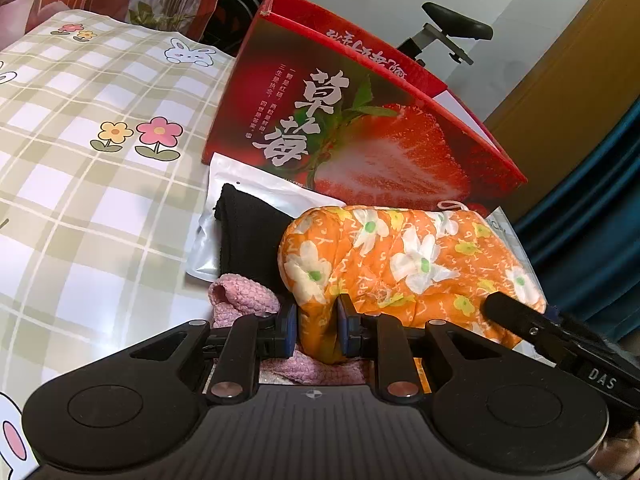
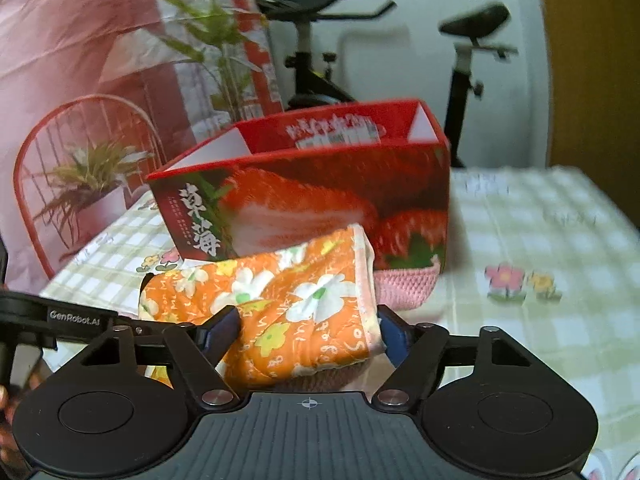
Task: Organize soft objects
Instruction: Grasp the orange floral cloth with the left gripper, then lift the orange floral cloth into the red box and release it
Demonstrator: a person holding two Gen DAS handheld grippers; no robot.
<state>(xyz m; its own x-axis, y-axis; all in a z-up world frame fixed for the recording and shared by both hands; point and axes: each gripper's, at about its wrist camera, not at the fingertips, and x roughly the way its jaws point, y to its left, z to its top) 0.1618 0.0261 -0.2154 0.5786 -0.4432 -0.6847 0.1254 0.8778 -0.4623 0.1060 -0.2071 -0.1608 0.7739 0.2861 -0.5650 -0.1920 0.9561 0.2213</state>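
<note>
Orange flowered cloth (image 1: 412,264) lies bunched on the checked tablecloth (image 1: 92,184), just near of the red strawberry box (image 1: 360,128). Your left gripper (image 1: 318,330) pinches its near fold between both fingers. Your right gripper (image 2: 310,332) has its fingers spread around the other end, the cloth (image 2: 280,308) filling the gap. A pink knit piece (image 1: 244,300) and a black cloth (image 1: 248,236) sit to the left.

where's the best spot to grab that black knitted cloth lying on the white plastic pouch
Grip the black knitted cloth at its free far corner, near the red strawberry box, coming from above on the checked tablecloth side. Its near end is tucked beneath the orange flowered quilted mitt and touches the pink knitted piece.
</note>
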